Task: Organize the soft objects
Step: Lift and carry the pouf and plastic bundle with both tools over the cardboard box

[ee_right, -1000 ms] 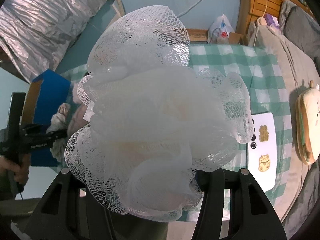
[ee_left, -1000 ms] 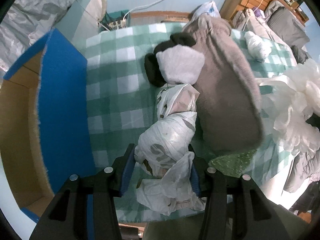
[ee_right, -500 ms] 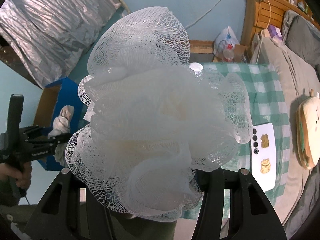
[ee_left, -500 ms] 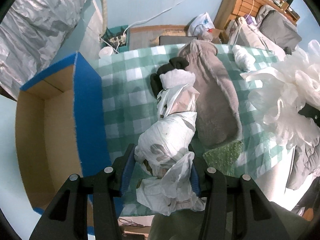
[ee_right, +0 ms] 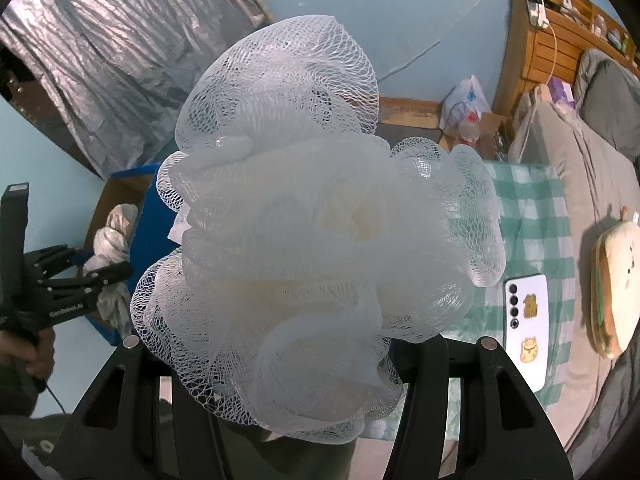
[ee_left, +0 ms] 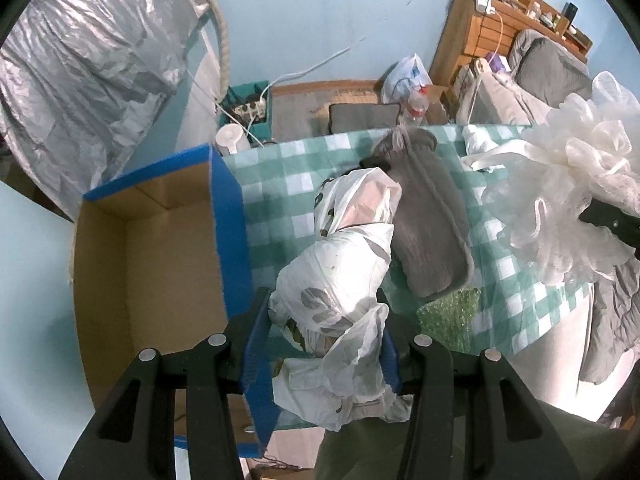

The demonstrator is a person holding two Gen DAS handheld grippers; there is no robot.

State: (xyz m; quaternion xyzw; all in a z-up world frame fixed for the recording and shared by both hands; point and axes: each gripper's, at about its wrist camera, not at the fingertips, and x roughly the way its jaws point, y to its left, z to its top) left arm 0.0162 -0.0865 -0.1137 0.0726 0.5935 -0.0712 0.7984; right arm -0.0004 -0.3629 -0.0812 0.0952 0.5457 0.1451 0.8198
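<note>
The left tool (ee_left: pixel 320 356) grips a knotted white plastic-bag bundle (ee_left: pixel 340 280); the open blue-walled cardboard box (ee_left: pixel 230 216) lies just to its left, nearer than to the right tool (ee_right: pixel 304 364), which clamps a white mesh sponge (ee_right: pixel 320 216).

The cardboard box (ee_left: pixel 160 264) stands open-topped at the table's (ee_left: pixel 280 200) left edge, its inside bare. Its blue wall (ee_left: pixel 232 240) rises between the checked cloth and that opening. A grey plush (ee_left: pixel 432 232) fills the table's middle; the strip between it and the box lies free.
</note>
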